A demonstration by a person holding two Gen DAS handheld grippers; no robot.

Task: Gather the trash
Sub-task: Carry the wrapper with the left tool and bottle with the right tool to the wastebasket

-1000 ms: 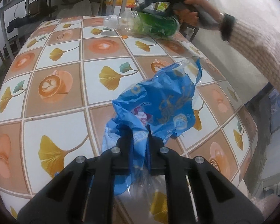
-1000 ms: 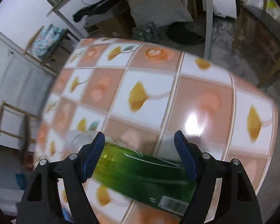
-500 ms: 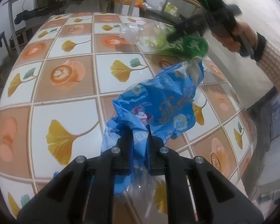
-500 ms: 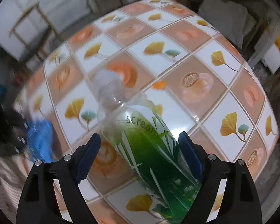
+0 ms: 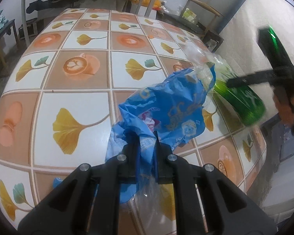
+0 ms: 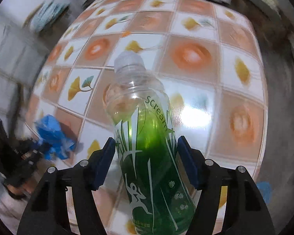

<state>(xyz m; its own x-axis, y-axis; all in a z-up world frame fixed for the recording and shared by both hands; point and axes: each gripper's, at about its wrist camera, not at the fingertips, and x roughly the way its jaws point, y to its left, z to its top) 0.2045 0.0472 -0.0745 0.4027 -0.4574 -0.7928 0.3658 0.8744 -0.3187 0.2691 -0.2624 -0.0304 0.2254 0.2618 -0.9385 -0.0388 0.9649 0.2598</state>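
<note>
**Bottle to the bag mouth**

My left claw (image 5: 146, 152) is pinched tight on a fold of the blue bag (image 5: 166, 113), holding it up off the table (image 5: 72, 82) so its clear, crumpled mouth opens toward the far right. My right claw (image 6: 147, 160) carries the green bottle (image 6: 147, 146). Its jaws have just been closing, with the bottle between them, and the blue pads now sit against the bottle's sides at the waist; I judge that a grip, though the frame is smeared and the left pad's contact is hard to confirm.

The step in hand, as I read it, is feeding the bottle into the bag. To do it well I should lead with the cap end, since that narrow end will find the opening more easily than the broad base. The left claw should keep the fold raised and steady so the mouth does not collapse; thin plastic will sag shut if I let it slacken. I would let go only once most of the body is past the rim, because a smooth round bottle dropped short would likely roll off across the glossy cloth.

Seen from the left claw, the bottle hangs at the right, just beside the bag's mouth, its clear neck overlapping the film there; whether it touches I cannot tell. From the right claw, the cap points away from me, and the bag lies low at the left.
</note>
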